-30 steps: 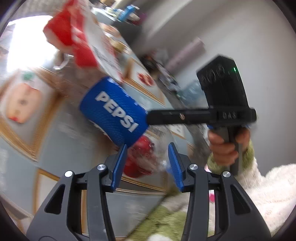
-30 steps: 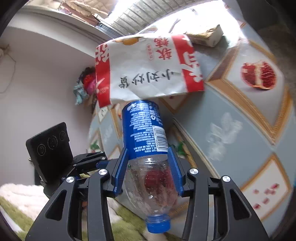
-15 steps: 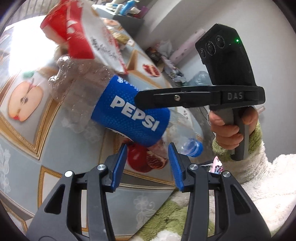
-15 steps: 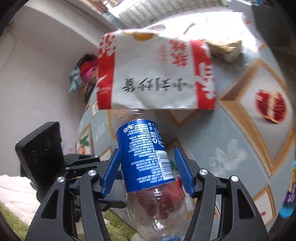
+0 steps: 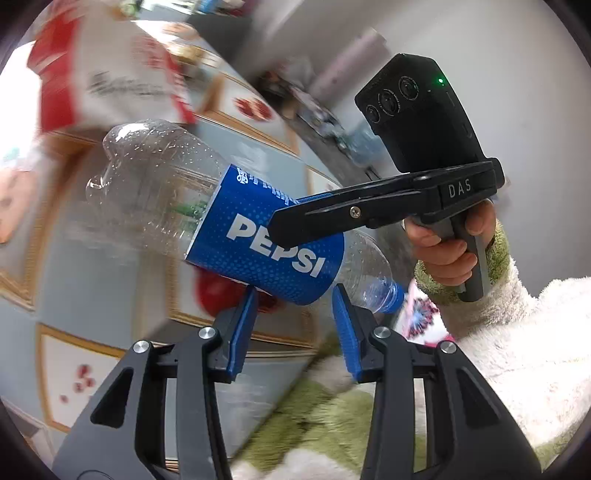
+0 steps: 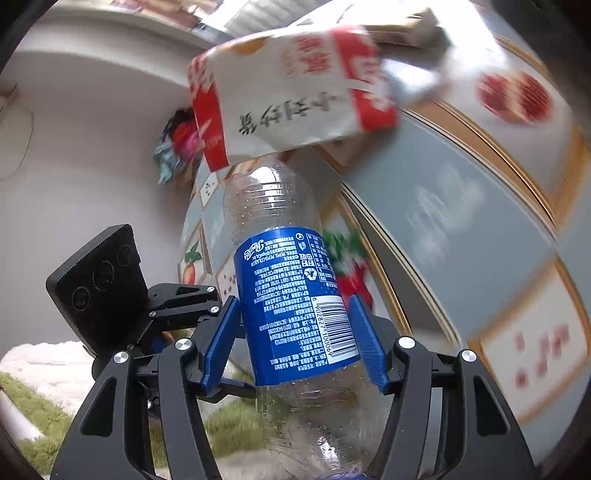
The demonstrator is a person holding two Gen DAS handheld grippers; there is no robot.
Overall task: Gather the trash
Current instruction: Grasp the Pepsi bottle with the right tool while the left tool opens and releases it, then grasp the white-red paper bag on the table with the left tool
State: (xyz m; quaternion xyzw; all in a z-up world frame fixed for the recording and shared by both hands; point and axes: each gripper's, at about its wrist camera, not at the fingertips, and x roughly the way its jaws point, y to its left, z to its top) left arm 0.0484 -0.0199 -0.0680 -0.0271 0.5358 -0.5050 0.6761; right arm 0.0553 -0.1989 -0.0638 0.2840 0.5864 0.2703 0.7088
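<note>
An empty clear Pepsi bottle (image 6: pixel 295 306) with a blue label is clamped in my right gripper (image 6: pixel 295 343), held in the air over the table, cap end toward me. In the left wrist view the same bottle (image 5: pixel 258 236) lies across the frame, blue cap at right, with the right gripper (image 5: pixel 295 225) shut across its label. My left gripper (image 5: pixel 291 328) is open and empty just below the bottle. A white and red paper bag (image 6: pixel 291 92) stands on the table beyond the bottle's base; it also shows in the left wrist view (image 5: pixel 103 70), blurred.
The table (image 6: pixel 461 221) has a grey-blue cloth with fruit pictures. A flat cardboard box (image 6: pixel 406 29) lies behind the bag. A green rug (image 5: pixel 332 417) is below the table edge. Cluttered items (image 6: pixel 177 144) stand by the far wall.
The right gripper has pulled the bottle away from the bag, so the bottle's clear base is exposed. The left gripper stays open under the bottle.
</note>
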